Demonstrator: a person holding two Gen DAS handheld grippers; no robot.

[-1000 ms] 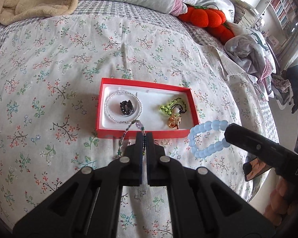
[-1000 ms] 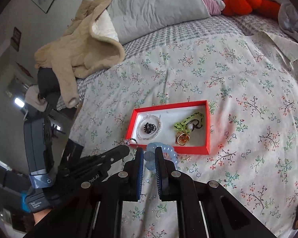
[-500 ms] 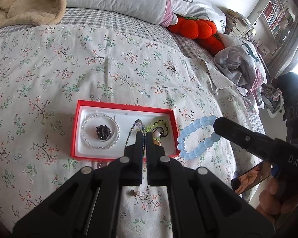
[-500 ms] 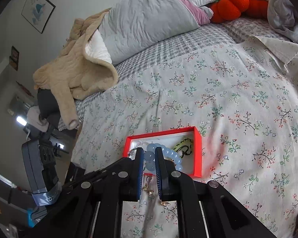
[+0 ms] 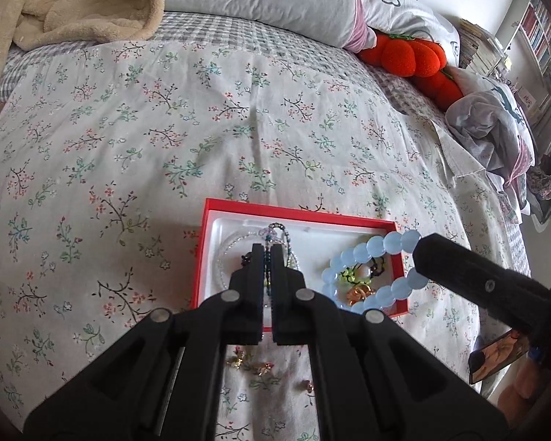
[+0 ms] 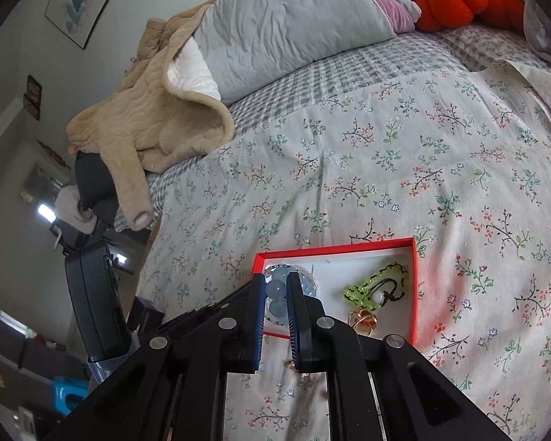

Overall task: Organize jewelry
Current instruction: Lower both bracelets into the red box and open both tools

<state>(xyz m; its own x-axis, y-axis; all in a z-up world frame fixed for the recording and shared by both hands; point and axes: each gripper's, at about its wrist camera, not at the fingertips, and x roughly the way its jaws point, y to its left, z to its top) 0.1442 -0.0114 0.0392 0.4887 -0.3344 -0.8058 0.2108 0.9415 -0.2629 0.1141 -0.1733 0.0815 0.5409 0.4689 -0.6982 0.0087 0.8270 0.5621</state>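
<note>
while left tongs [image 5: 267, 253] pinch a thin necklace [image 5: 280, 231], right tongs [image 6: 277, 286] clamp the blue bracelet [image 5: 371, 253], half hiding the tray [image 5: 297, 215]

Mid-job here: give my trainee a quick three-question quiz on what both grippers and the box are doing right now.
1. True or false: the right gripper is shut on the blue bracelet.
2. What does the left gripper hold? A) thin beaded necklace B) a gold ring C) nothing
3. Fill in: both held pieces hang over the red ____.

Key: 1 true; 2 A; 3 box.
</note>
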